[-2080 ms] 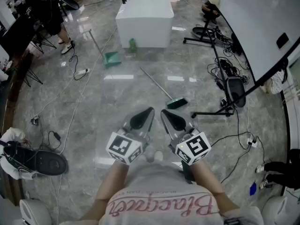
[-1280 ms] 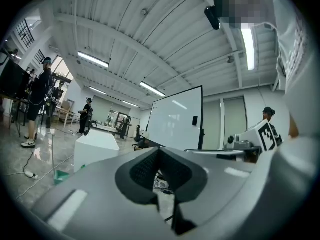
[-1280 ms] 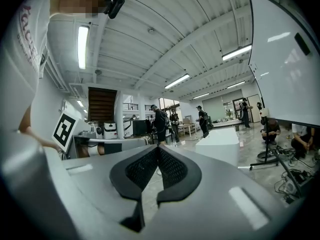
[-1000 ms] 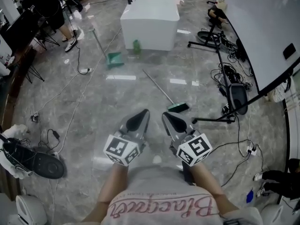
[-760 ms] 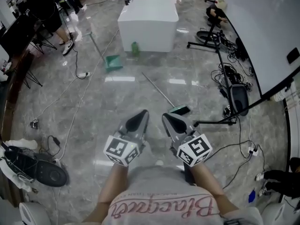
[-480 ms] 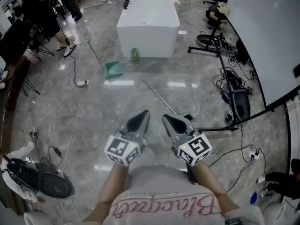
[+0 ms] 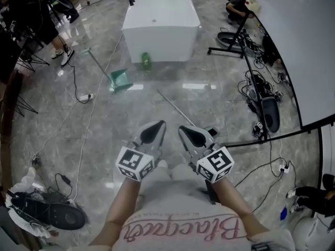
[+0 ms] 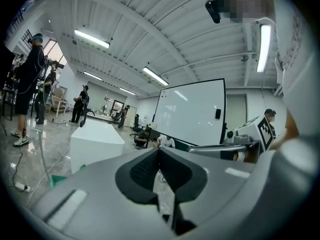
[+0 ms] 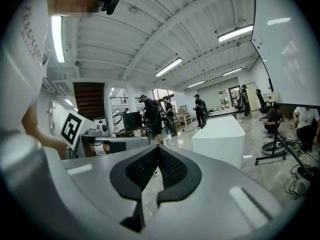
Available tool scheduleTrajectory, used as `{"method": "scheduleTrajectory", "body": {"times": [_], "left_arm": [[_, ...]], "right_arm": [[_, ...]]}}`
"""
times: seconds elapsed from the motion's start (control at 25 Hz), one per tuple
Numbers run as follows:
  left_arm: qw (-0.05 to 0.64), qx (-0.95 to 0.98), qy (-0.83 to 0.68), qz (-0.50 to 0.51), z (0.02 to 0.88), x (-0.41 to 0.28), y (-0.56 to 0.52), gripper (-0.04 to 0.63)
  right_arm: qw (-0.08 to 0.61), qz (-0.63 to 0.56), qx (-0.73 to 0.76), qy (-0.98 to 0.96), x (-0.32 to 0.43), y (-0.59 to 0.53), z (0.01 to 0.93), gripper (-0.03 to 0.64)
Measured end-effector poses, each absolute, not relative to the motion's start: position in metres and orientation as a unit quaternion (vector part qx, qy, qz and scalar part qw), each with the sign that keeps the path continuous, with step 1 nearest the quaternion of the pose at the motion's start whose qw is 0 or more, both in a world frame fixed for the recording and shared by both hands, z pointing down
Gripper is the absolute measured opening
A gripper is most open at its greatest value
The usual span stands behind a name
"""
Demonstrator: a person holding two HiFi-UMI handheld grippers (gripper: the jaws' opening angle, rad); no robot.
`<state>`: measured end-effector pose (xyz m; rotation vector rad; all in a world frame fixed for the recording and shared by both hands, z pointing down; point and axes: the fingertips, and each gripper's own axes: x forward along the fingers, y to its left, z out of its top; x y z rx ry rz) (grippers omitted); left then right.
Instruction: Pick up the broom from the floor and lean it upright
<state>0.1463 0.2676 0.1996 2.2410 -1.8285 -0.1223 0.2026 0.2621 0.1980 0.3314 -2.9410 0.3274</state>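
Observation:
The broom [image 7: 175, 106] lies flat on the grey floor, its thin metal handle running from upper left to lower right. Its green head [image 7: 210, 132] peeks out just behind my right gripper [image 7: 183, 130]. My left gripper [image 7: 158, 125] is held beside it at the same height, a little left of the handle's lower end. Both grippers are shut with nothing between the pads, as the left gripper [image 8: 159, 151] view and the right gripper [image 9: 159, 148] view show. Neither touches the broom. The broom does not show in either gripper view.
A white block [image 7: 159, 20] stands ahead, with a green bottle [image 7: 145, 60] and a green dustpan [image 7: 121, 79] in front of it. Black stands [image 7: 246, 140], cables and a whiteboard [image 7: 303, 46] crowd the right. A cable and power strip [image 7: 84, 96] run along the left, where people stand.
The person has walked forward with both grippers. The broom has come nearer, and its green head is now partly hidden behind the right gripper. Both grippers stayed shut.

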Motion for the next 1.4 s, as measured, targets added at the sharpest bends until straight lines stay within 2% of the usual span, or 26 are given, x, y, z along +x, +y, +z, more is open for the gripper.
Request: {"method": "scheduleTrajectory", "body": {"times": [0.44,0.96,1.28,1.4], "left_arm": [[0.172,0.753,-0.634,-0.043,0.229,0.100,0.212,0.000],[0.202,0.747,-0.633,-0.011,0.253,0.025,0.049,0.000],[0.219,0.744,-0.631,0.020,0.302,-0.001,-0.007,0.000],[0.246,0.743,-0.622,0.032,0.344,-0.012,-0.012,0.000]], "right_arm": [[0.102,0.147,0.128,-0.975,0.167,0.196,0.223,0.002],[0.122,0.171,0.163,-0.964,0.102,0.004,0.221,0.002],[0.149,0.189,0.134,-0.961,0.067,-0.045,0.292,0.002],[0.202,0.177,0.146,-0.952,0.056,-0.052,0.343,0.002]]}}
